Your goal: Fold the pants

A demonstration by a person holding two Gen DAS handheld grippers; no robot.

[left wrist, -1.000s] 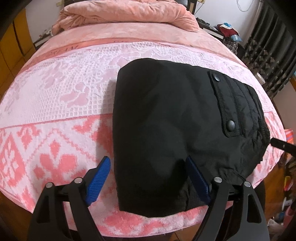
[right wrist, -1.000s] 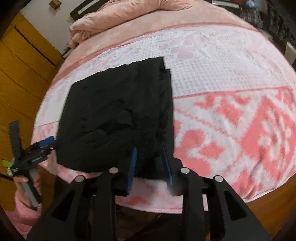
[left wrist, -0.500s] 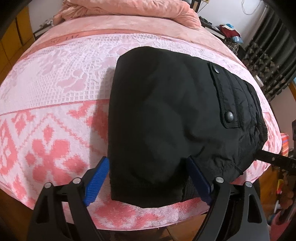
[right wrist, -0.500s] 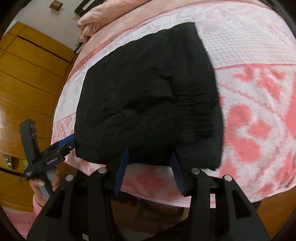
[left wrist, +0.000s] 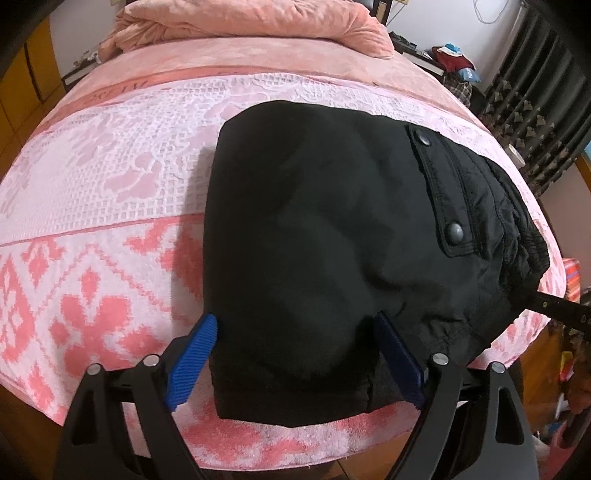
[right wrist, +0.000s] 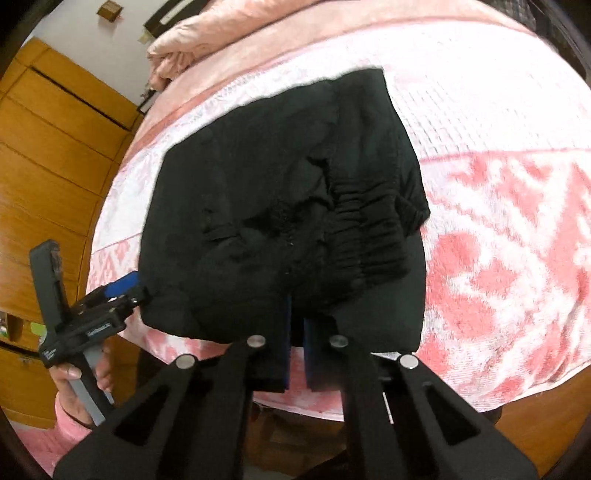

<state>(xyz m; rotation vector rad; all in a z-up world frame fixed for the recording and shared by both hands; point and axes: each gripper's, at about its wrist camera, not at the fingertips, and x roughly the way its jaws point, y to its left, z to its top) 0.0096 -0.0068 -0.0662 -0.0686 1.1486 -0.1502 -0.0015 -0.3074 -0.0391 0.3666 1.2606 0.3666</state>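
Black pants [left wrist: 325,229], folded into a thick rectangle, lie on the pink patterned bed cover [left wrist: 96,236] by the bed's near edge. A pocket flap with two snaps [left wrist: 443,192] faces up near the elastic waistband [right wrist: 369,236]. My left gripper [left wrist: 295,354] is open, and its blue pads [left wrist: 192,362] straddle the near left end of the bundle. Seen from the right wrist, my left gripper [right wrist: 123,288] sits at the pants' left corner, held by a hand [right wrist: 74,380]. My right gripper [right wrist: 297,325] is shut on the pants' near edge below the waistband.
A bunched pink duvet [left wrist: 258,26] lies at the head of the bed. A wooden wardrobe [right wrist: 55,147] stands on the left, and a dark curtain [left wrist: 535,96] with cluttered furniture [left wrist: 454,59] is on the right. The bed's edge [right wrist: 480,387] runs just under both grippers.
My right gripper's fingers have come together from wide apart onto the pants' near edge and moved in closer. My left gripper stays open around the left end.
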